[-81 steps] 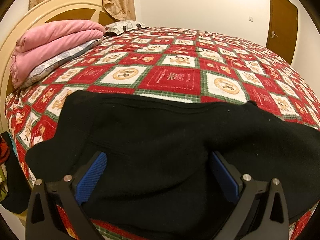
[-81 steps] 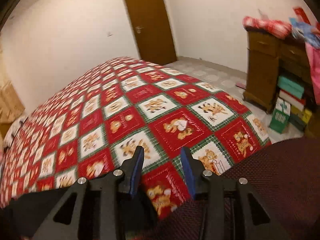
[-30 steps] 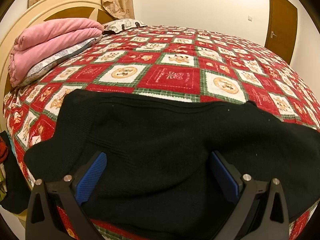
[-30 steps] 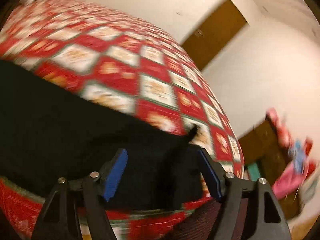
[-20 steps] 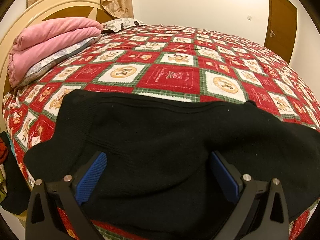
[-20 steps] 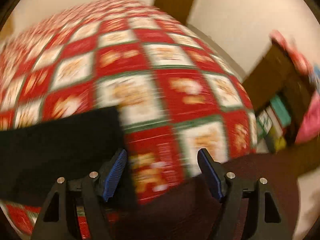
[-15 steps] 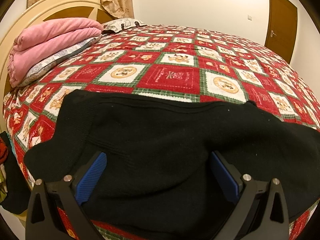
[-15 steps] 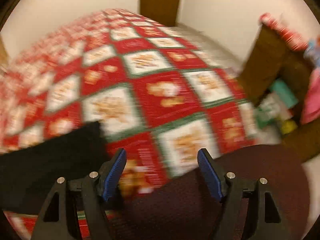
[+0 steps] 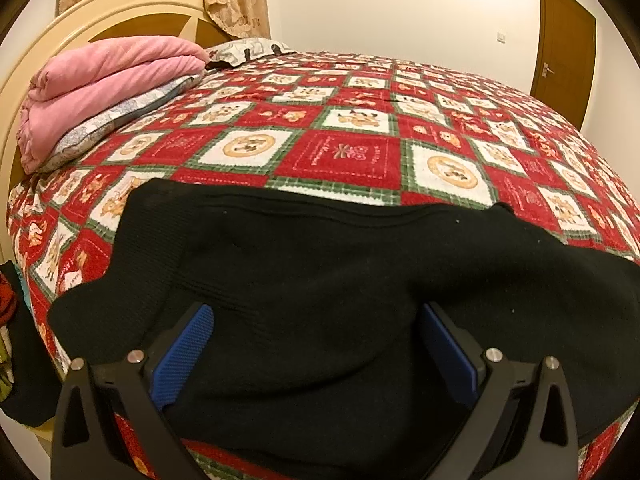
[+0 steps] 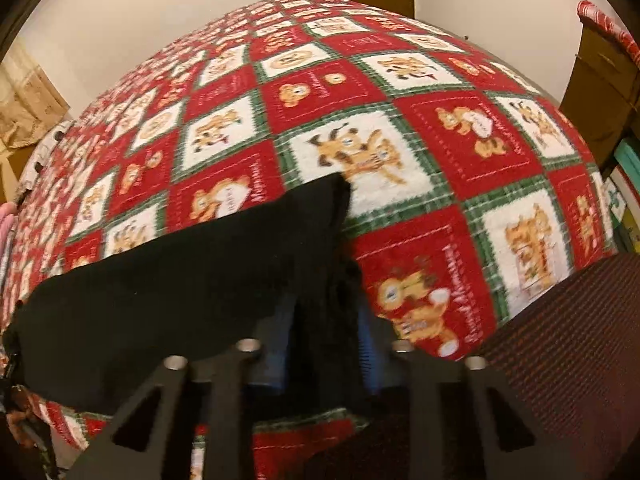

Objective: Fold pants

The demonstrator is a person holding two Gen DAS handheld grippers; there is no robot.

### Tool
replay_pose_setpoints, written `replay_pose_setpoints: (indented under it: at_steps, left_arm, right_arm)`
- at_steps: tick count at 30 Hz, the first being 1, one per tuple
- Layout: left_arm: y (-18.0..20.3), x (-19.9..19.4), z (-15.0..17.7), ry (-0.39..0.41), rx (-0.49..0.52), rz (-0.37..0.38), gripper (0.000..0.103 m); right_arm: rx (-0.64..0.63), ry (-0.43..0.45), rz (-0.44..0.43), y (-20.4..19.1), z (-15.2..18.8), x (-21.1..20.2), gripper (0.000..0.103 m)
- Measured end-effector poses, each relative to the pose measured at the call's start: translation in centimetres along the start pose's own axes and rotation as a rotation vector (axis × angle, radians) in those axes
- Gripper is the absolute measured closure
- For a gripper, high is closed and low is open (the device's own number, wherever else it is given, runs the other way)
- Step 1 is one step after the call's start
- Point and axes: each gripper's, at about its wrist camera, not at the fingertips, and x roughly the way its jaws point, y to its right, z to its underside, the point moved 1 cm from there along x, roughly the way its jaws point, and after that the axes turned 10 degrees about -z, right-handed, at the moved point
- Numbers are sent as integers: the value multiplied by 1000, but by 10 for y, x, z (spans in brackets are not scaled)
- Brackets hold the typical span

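Black pants (image 9: 320,292) lie across the near edge of a bed with a red, white and green patchwork cover (image 9: 344,152). My left gripper (image 9: 316,344) is open, its blue pads wide apart just above the waist part of the pants. In the right wrist view the leg end of the pants (image 10: 192,280) lies on the cover (image 10: 440,160). My right gripper (image 10: 324,332) has closed on that leg end, with black cloth bunched between its blue pads.
A folded pink blanket (image 9: 104,84) on a pillow lies at the headboard (image 9: 100,12), back left. A brown door (image 9: 564,36) is at the far right. A dark red chair seat (image 10: 560,360) is beside the bed, with a wooden cabinet (image 10: 604,80) behind.
My right gripper swung about over the bed's corner, came down on the leg end of the pants and closed on it. My left gripper has stayed still and open.
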Motion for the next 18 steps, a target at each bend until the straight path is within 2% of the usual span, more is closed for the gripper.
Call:
replay_pose_setpoints:
  at_steps: [5, 9, 13, 15, 18]
  left_arm:
    - [-4, -6, -4, 13, 23, 10, 0]
    - [-29, -22, -11, 100, 17, -33, 0]
    - [-80, -19, -14, 83, -76, -85, 0]
    - [-106, -16, -12, 75, -138, -112, 0]
    - [-126, -15, -10, 62, -211, -113, 0]
  right_arm:
    - [29, 21, 9, 2, -2, 4, 84]
    - [-14, 40, 58, -7, 1, 6, 84]
    - [1, 67, 71, -6, 2, 6, 84]
    - [35, 81, 62, -5, 1, 5, 88]
    - [25, 97, 85, -18, -1, -2, 91]
